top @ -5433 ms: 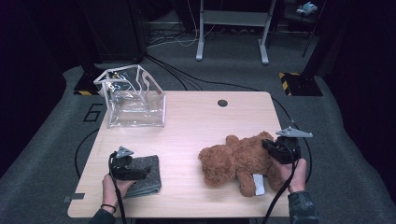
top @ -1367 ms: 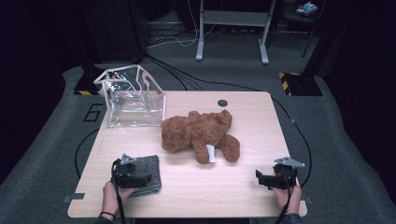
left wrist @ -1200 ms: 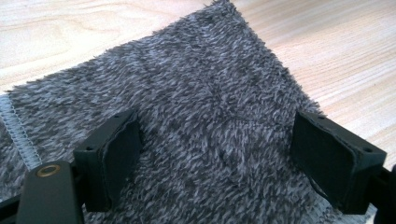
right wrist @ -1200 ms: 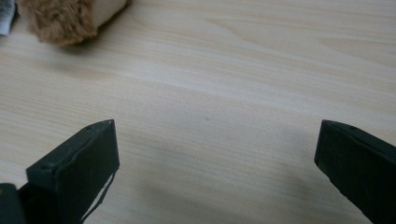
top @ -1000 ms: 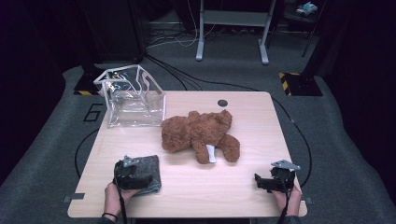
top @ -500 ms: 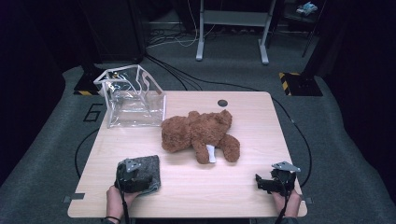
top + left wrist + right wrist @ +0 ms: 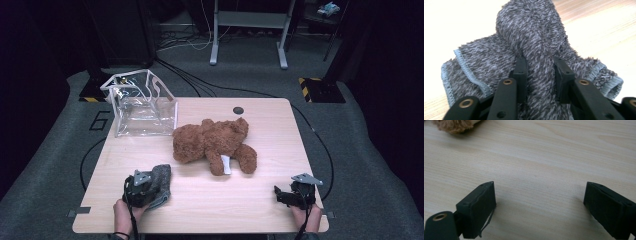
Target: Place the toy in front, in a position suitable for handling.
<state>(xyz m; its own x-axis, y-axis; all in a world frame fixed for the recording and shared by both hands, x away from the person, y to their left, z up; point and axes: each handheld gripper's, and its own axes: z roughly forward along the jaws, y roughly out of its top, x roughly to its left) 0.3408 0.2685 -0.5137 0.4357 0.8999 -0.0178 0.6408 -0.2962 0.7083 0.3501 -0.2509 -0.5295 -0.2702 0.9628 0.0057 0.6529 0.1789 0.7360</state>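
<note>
A grey fluffy cloth (image 7: pixel 160 179) with a pale blue hem lies near the table's front left. My left gripper (image 7: pixel 145 186) is on it; its jaws have just been closing. In the left gripper view the pads pinch a raised fold of the cloth (image 7: pixel 534 32) between them, at the left gripper (image 7: pixel 539 75). My right gripper (image 7: pixel 280 194) rests low at the front right. Its jaws (image 7: pixel 539 207) stand wide over bare wood with nothing between them, though they have just closed a little. A brown teddy bear (image 7: pixel 212 140) lies in the middle of the table.
A clear plastic bag (image 7: pixel 142 102) with white edging stands open at the back left of the wooden table (image 7: pixel 210 200). A small dark round hole (image 7: pixel 238 110) sits near the far edge. One paw of the teddy bear (image 7: pixel 454 125) shows in the right gripper view.
The teddy bear went from the front right to the middle early on. Over the last second the left gripper pushed onto the cloth and closed, bunching up a fold. The right gripper stayed put.
</note>
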